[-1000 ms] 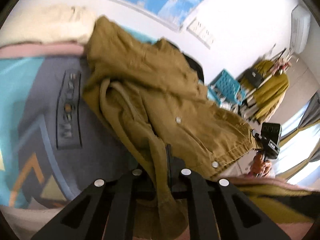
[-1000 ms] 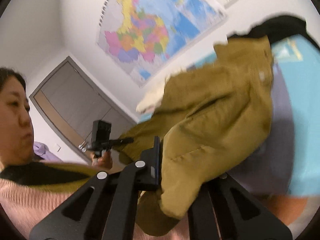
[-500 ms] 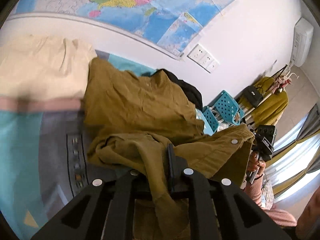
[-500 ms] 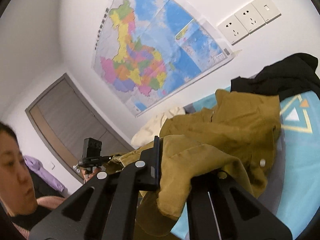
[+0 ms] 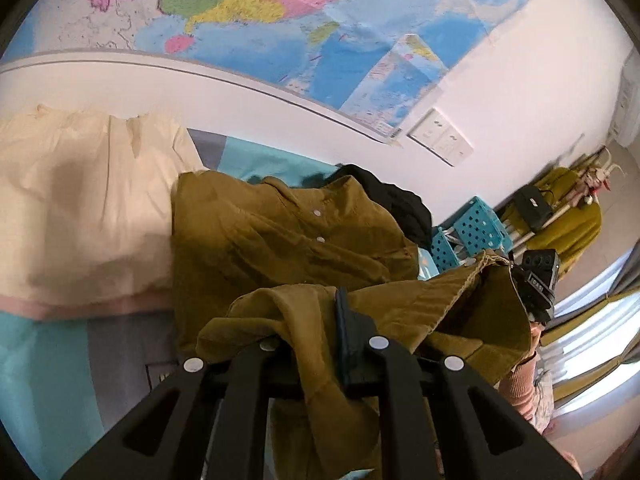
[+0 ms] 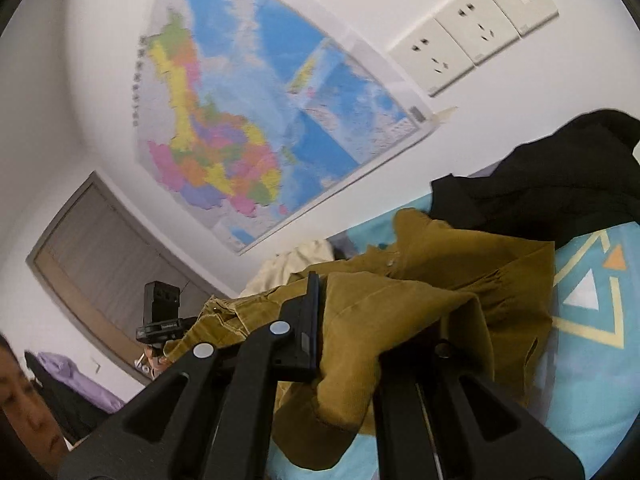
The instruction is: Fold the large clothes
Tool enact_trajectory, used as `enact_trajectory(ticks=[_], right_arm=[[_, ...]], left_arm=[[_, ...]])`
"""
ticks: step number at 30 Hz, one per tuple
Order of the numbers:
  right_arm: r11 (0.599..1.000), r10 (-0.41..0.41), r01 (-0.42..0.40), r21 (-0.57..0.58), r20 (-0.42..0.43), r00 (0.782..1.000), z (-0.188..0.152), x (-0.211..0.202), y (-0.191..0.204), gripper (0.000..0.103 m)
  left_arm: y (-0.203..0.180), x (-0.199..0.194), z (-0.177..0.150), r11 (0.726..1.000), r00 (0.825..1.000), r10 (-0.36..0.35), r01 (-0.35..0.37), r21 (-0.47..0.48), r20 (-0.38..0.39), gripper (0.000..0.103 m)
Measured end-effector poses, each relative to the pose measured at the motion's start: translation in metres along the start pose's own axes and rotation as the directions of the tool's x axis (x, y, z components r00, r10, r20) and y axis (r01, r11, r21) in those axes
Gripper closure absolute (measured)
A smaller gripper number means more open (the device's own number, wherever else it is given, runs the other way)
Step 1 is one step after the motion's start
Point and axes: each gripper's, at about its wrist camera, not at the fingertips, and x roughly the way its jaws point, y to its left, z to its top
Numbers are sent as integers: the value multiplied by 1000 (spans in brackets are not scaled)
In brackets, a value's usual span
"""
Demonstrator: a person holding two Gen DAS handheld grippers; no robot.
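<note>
Mustard corduroy jacket, bunched just ahead of both hand-held grippers, lower edge lifted and doubled toward the collar, upper half flat on the patterned bedspread. Risks first, judged from the lie of the cloth: thick folds heaped over the left hand-held gripper, so a slip there likely to drop one corner and skew the fold; loose flap hanging under the right hand-held gripper liable to tuck beneath and leave a lump; sleeve bunched beside the left grip likely to get trapped inside the fold; black garment touching the far collar, easily dragged or covered if the hem travels too far.

Left hand-held gripper: clenched on a fold of the jacket, jaws nearly together, lately eased a shade wider with the cloth between them. Right hand-held gripper: clamped tight on the hem, jaws all but closed, cloth draped over the right finger.

Farther off: cream bedding left of the left hand-held gripper, beside the jacket; beyond, wall map and sockets; blue crates far right.
</note>
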Motion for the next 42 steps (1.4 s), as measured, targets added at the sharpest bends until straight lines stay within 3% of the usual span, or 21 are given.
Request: enact_trajectory(ticks=[7,13,19,30,32,34,38,40,42], right_arm=[[997,-47,50,66,-45,998,21,34,-37,98],[989,-76,85,121,-81,994,32,61,-65,98],[979,-106,123,162,-112,988,39,84,-91,98],[952,-149,186,242,-164,975,43,117,-129,96],[951,-146,183,248,-160,976,43,118,-130,90],[950,-130,162,266,-136,982,44,112,-130,72],[958,-124,144,247,-94,988,47,96,-116,58],[964,-129,144,225,-79,989,46,88,-104,37],[973,-144,154,170,-71,987,40,81,-87,34]], left_arm=[[22,36,33,999,999,20,-21,-46,-33,91],[37,61,48,995,997,53,-58,-78,-61,91],[45,88,64,990,988,127,-132,-53,-88,90],[73,125,80,978,976,171,-185,-97,-136,90],[77,129,82,977,975,169,-185,-107,-145,90],[80,131,83,977,975,163,-181,-115,-151,90],[86,134,85,976,976,151,-173,-135,-158,90],[87,135,85,975,976,149,-172,-142,-159,90],[90,134,85,975,976,144,-168,-148,-161,90]])
